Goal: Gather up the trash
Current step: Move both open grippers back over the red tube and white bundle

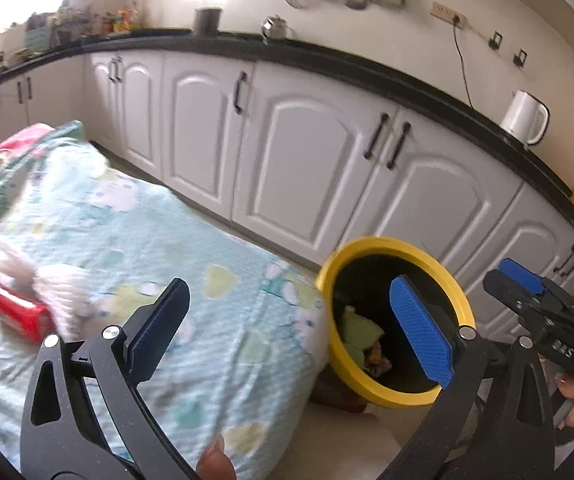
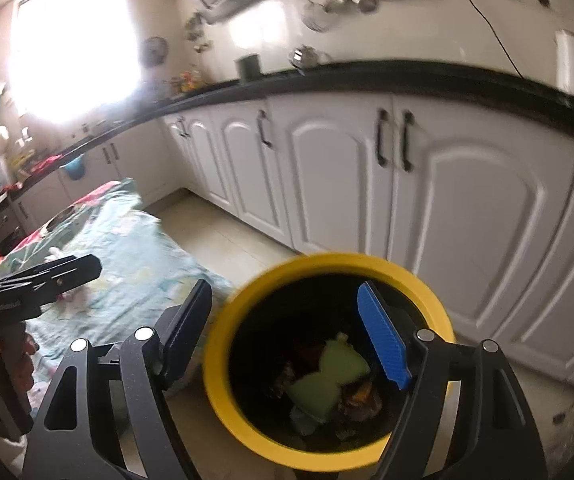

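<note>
The left hand-held gripper (image 1: 287,320) stands wide with nothing between its blue pads, aimed at the gap between the covered surface and the bin. The right hand-held gripper (image 2: 287,340) is also spread, though less wide, and empty; it hangs over the mouth of the yellow-rimmed bin (image 2: 223,320), which stands on the floor just beside the patterned cloth (image 1: 215,248).

Trash left to collect lies on that cloth, off to the left of the left hand-held gripper: a red can (image 1: 19,312) on its side, with a pale crumpled wad (image 1: 67,284), probably tissue, touching it. The can looks light, thin-walled and smooth, so it would likely dent under a hard squeeze and roll if nudged; a grip across the middle of its round body seems safest. The wad looks soft and nearly weightless, so the pads would need to close almost fully, pinching its bulk rather than a loose edge.

Inside the bin, a pale green soft piece (image 2: 327,376) lies on darker scraps.

What carries the cloth is hidden, so whether it is a bed or a bench is unclear. The wad is blurred, and the can's label cannot be read. The bin's depth and its dark contents are hard to make out.
</note>
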Tool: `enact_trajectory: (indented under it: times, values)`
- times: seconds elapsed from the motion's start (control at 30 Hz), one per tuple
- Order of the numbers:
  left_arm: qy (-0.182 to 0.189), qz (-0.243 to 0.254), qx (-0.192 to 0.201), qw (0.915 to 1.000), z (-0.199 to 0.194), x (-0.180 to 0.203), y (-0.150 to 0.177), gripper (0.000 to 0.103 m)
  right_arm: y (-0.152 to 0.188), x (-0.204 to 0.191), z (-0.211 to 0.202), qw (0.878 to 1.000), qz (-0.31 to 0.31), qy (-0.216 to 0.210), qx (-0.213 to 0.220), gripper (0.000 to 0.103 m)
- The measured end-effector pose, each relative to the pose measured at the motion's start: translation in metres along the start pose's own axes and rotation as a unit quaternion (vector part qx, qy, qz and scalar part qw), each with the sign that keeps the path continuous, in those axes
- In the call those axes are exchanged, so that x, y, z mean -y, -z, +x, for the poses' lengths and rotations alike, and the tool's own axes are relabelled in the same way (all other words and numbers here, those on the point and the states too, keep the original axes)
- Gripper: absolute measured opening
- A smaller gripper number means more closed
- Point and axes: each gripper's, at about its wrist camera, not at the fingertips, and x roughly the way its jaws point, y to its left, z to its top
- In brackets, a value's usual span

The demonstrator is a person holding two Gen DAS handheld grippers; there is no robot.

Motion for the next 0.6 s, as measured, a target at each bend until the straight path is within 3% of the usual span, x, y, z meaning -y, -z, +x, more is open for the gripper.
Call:
enact_trajectory:
  times: [0.27,0.6]
  values:
    - [-0.045,-0.041,0.040,0.9973,-0.040,-0.048,0.004,0.092,-0.015,-0.058,-0.002,0.997,-0.053,-0.051,0.015,0.078]
    - [-0.108,-0.084,0.069,0.9881,-0.079,-0.111,0.013,0.092,-0.038,-0.132,0.012,0.989,-0.103,-0.105,0.016,0.078]
